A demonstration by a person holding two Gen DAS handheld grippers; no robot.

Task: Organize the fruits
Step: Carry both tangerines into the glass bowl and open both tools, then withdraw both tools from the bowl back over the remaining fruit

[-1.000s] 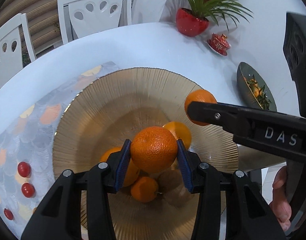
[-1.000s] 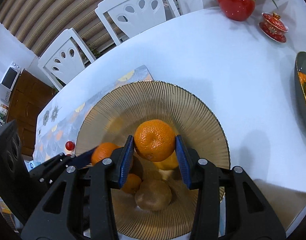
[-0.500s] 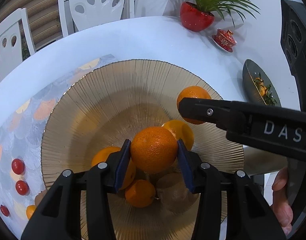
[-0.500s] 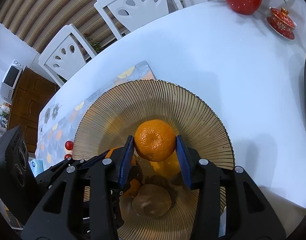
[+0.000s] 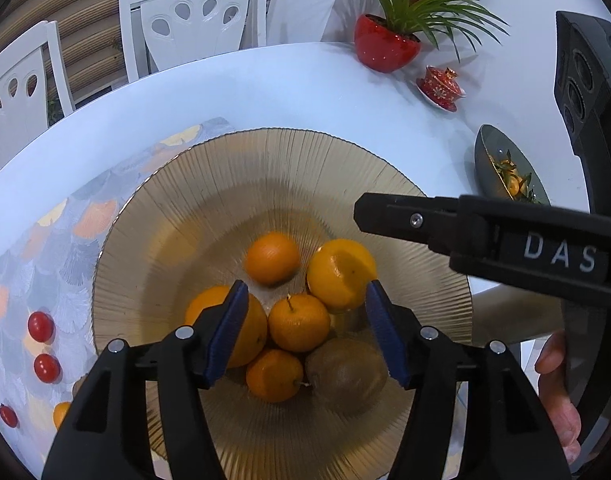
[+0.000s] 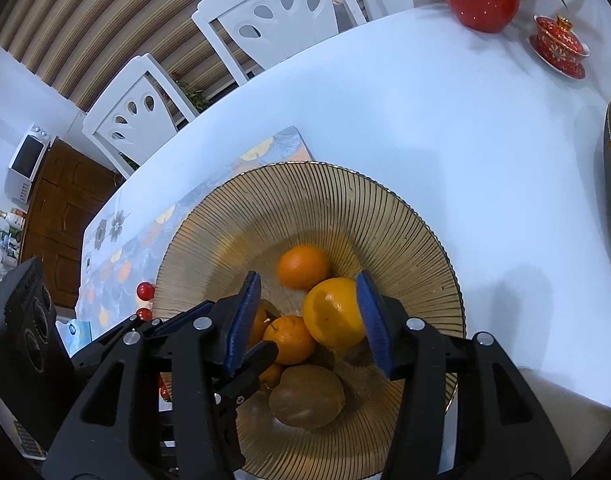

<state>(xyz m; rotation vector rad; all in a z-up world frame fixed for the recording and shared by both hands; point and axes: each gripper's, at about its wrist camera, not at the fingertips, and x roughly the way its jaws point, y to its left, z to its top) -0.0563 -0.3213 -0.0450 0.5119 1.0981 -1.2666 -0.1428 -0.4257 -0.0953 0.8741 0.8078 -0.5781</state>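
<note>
Left wrist view shows my left gripper [image 5: 305, 332] and right gripper [image 6: 305, 320] both spread and empty above the ribbed bowl [image 5: 177, 208], oranges [image 5: 271, 258] piled at its centre, so I'd lift straight up, avoiding the fruit.

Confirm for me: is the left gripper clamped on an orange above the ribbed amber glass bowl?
No. The left gripper is open, its blue pads apart and empty, above the fruit in the ribbed amber glass bowl.

Orange tangerines [image 5: 272, 258] and a brown kiwi [image 5: 346, 376] lay in my ribbed amber bowl [image 5: 265, 168]; red tomatoes [image 5: 40, 327] dotted the scale-patterned mat [image 5: 45, 248] beside it.
</note>
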